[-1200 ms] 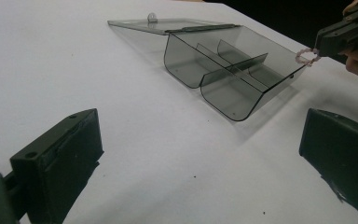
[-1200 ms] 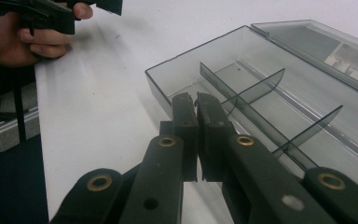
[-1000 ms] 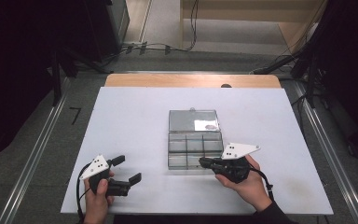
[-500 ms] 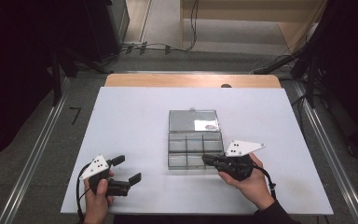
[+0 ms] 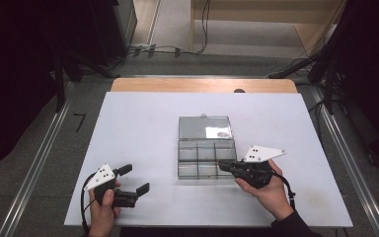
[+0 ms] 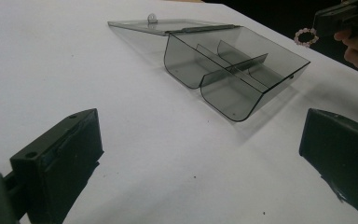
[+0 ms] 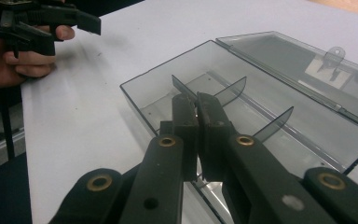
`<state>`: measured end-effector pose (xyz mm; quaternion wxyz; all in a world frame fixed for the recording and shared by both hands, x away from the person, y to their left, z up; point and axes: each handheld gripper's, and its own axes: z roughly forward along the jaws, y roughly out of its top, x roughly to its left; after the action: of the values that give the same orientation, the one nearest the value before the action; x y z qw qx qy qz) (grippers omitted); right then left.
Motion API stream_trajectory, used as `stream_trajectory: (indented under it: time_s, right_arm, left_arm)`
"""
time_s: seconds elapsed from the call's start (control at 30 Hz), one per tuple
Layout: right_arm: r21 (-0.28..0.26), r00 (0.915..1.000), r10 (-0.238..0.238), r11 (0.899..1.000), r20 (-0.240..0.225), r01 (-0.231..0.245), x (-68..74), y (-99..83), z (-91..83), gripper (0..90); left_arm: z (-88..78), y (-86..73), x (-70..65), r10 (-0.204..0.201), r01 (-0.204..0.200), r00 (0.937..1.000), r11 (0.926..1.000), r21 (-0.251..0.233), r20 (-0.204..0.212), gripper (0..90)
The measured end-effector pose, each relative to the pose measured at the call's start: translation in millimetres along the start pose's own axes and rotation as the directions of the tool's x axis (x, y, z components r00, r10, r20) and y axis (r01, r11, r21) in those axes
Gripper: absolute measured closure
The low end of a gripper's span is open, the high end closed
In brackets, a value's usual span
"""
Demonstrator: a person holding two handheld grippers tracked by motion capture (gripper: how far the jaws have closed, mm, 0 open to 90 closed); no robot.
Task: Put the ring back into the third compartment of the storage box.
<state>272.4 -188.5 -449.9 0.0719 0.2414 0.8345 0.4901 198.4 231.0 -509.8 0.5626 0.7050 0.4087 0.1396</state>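
**Bead ring pinched above the open compartment box**

The clear smoky plastic box (image 5: pixel 206 159) sits near the middle of the white worktop (image 5: pixel 143 128), its lid (image 5: pixel 205 127) thrown back flat on the far side. Thin dividers split the tray into compartments.

The right hand-held gripper (image 5: pixel 223 166) is at the box's near right corner, its tip over the rim. In the right gripper view its two black jaws are pressed almost together above the near compartment (image 7: pixel 168 105). From the left gripper view, a small ring of pale beads (image 6: pixel 305 36) hangs at the tip of that right gripper, pinched between the jaws and held in the air just beyond the far side of the box as seen from there. The person's right hand (image 5: pixel 266 190) wraps the handle from behind.

The left hand-held gripper (image 5: pixel 134 178) rests low at the near left part of the worktop, well apart from the box, and points toward it. Its jaws stand wide open with nothing between them; bare white surface lies in the gap. The left hand (image 5: pixel 103 212) holds its body, and a black cable (image 5: pixel 84 202) loops off its near side.
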Motion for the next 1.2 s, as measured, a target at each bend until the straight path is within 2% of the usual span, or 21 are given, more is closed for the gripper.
stream_trajectory:
  time_s: [1.2]
  right_arm:
    - [-0.029,0.9982,0.035,0.999,0.048,-0.034,-18.7,-3.7,-1.7,84.9]
  left_arm:
    - [0.3,0.0,-0.3,0.001,-0.001,1.0000,1.0000,0.003,0.000,0.0]
